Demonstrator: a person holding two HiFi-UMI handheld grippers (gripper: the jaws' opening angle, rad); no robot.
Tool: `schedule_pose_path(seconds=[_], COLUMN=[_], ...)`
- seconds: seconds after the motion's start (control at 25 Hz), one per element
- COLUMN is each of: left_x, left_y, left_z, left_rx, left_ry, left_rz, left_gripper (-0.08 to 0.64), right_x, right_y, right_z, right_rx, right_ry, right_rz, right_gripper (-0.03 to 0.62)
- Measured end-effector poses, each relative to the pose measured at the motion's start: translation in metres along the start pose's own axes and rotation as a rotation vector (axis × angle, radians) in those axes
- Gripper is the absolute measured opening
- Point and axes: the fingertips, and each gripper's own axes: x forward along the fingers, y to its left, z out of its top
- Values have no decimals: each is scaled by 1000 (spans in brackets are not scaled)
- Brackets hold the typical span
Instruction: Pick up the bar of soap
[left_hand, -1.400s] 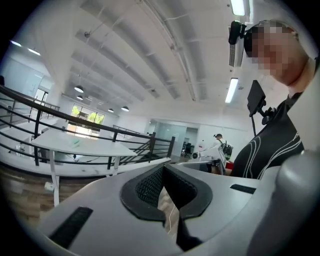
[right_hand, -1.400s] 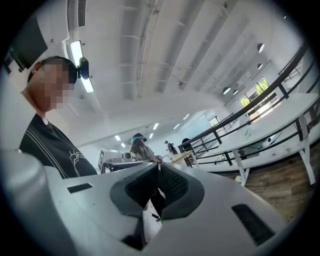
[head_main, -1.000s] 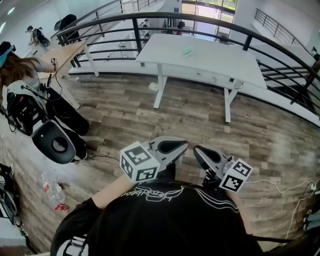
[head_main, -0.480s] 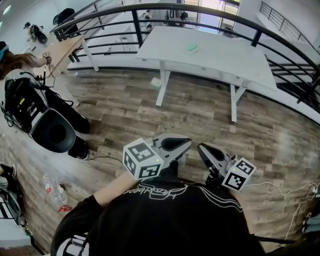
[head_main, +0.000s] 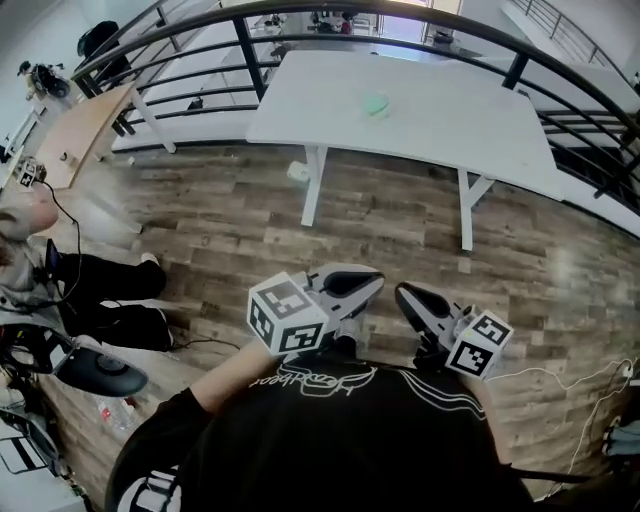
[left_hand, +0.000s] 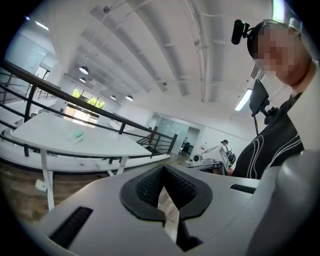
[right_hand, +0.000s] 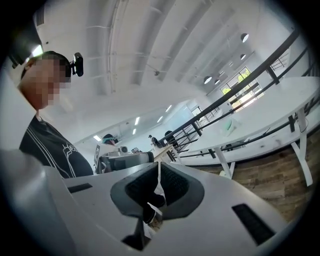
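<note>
1. Soap bar (head_main: 376, 103): pale green, lying flat on the white table (head_main: 450, 120) towards its far edge, with nothing beside it.
2. The table stands across the wood floor (head_main: 400, 230), in front of a black railing (head_main: 250, 50). The soap bar is well apart from both tools.
3. The left gripper (head_main: 345, 290) is held close against the person's black shirt (head_main: 340, 440), low in the head view. Its jaws are pressed fully together and have hold of nothing (only a thin slit shows between the ribbed pads (left_hand: 150, 182)).
4. The right gripper (head_main: 420, 308) sits just beside the left one, also near the chest. Its jaws are closed too, and nothing is between them.
5. Both gripper views look out over the table, where the soap appears as a small green block (left_hand: 76, 135) (right_hand: 231, 126).
6. At the left edge another person (head_main: 100, 290) sits on the floor near a wooden desk (head_main: 75, 140).
</note>
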Motion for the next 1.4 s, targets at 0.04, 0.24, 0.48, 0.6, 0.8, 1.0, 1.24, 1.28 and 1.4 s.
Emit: schedule_pose_path(seconds=[0.04,0.24,0.48,0.6,0.8,1.0,1.24,1.28,1.4], left_x=[4,8,20,26,41,54,99,109,130], left_y=[16,88,161,177,195,209,261,272,303], left_z=[9,45,79,85,96,108,127,129,135], left_rx=[-1,13,28,30,22,26,27,31,41], left_ry=[-1,-14,-16,-23,-26,-24,-4,7,36], left_rz=[-1,-5,5,3,7,14,46,51,78], left_gripper=[8,8,8,8,8,8,8,8,8], right_x=[12,78,128,136,139,144,162,167,183], right_y=[-12,-53,-93,-108,-127,-145,-213,-228,-261], right_z=[10,45,87,94,103,120,153,159,175], right_rx=[-1,-26,-54,-56,-51,-55,-25,-16,-1], right_ry=[3,31,15,2,5,-5,-22,-22,-6], right_rz=[0,10,19,13,11,17,36,43,65], right_gripper=[18,18,18,18,18,18,18,18,18])
